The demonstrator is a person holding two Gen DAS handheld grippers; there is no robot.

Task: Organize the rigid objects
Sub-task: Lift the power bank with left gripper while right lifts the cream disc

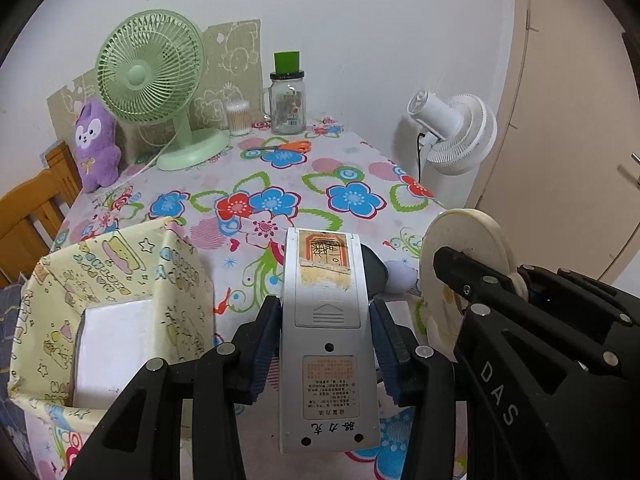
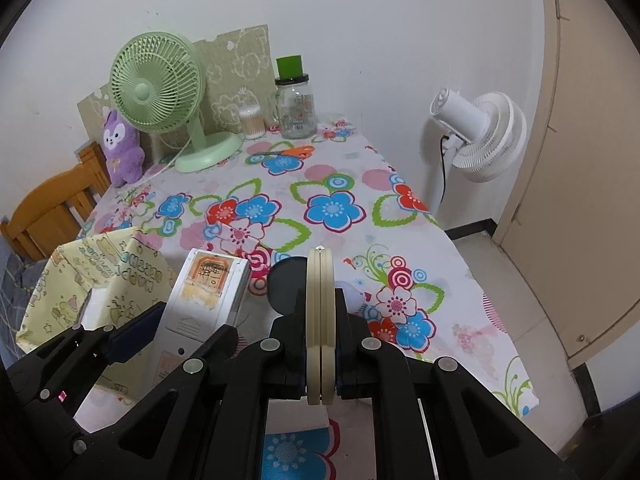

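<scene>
Floral cloth covers the table [image 1: 352,152]. At left, the bag [image 1: 120,280] stands ready. My left tongs [image 1: 326,344] are clamped on the remote [image 1: 326,320], held mid-body above the table: probably light, stiff, slick plastic. My right tongs [image 2: 320,344] pinch the disc [image 2: 320,320] across its faces, edge-on: likely rigid, light.

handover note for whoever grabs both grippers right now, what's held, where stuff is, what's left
Left gripper: shut on the silver remote, back side up, held above the table just right of the yellow fabric bin.
Right gripper: shut on the cream disc, held on edge.
Bin: a white box lies inside.
On the floral tablecloth: a dark round object and a pale lilac object just ahead of the grippers; orange scissors farther back.
Done: both items picked up. Left: probably drop them in the bin, then the loose pieces.
</scene>
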